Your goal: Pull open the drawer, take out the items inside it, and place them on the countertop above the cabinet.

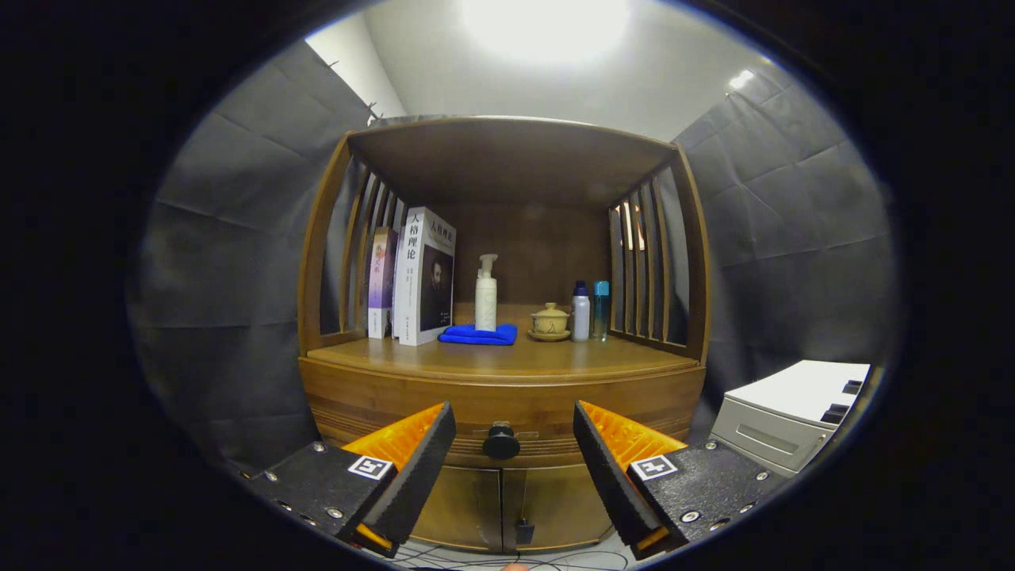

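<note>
Wooden cabinet (501, 396) stands against the booth wall, its drawer (476, 412) closed below the counter (507, 357). On the counter, from left: two books (412, 274) upright, a blue cloth (478, 335) with a white pump bottle (486, 295) standing on it, a lidded cup (549, 321) on a saucer, then two small bottles (591, 311) side by side. The gripper (514, 432) is spread wide, empty, its fingers either side of the black drawer knob (501, 441), which sits just ahead, untouched.

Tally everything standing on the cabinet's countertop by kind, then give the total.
Books: 2
Pump bottle: 1
Blue cloth: 1
Lidded teacup on saucer: 1
Small bottles: 2
Total: 7
The gripper has its jaws open either side of the drawer knob.
</note>
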`<control>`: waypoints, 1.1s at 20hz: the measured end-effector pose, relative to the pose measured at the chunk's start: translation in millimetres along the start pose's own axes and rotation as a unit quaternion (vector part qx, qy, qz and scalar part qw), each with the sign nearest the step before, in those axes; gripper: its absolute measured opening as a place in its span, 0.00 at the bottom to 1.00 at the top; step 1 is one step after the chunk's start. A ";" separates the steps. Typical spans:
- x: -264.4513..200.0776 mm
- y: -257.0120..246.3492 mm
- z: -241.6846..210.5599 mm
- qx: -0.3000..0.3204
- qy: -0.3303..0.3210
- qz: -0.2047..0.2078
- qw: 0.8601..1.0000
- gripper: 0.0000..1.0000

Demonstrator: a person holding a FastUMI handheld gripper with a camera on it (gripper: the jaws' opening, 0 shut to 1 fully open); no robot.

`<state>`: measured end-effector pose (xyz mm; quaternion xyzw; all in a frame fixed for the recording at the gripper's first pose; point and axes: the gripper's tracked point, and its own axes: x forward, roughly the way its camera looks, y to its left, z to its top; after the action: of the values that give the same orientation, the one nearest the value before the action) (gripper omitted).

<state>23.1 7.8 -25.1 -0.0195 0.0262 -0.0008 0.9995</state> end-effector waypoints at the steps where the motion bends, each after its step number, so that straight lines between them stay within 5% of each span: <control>1: 4.1 -0.4 -3.6 0.003 0.002 -0.001 1.000 0.93; 22: 100.1 28.5 -104.5 0.033 0.119 0.022 0.992 0.88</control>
<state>117.6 32.0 -135.8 0.0143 0.1450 0.0183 0.9892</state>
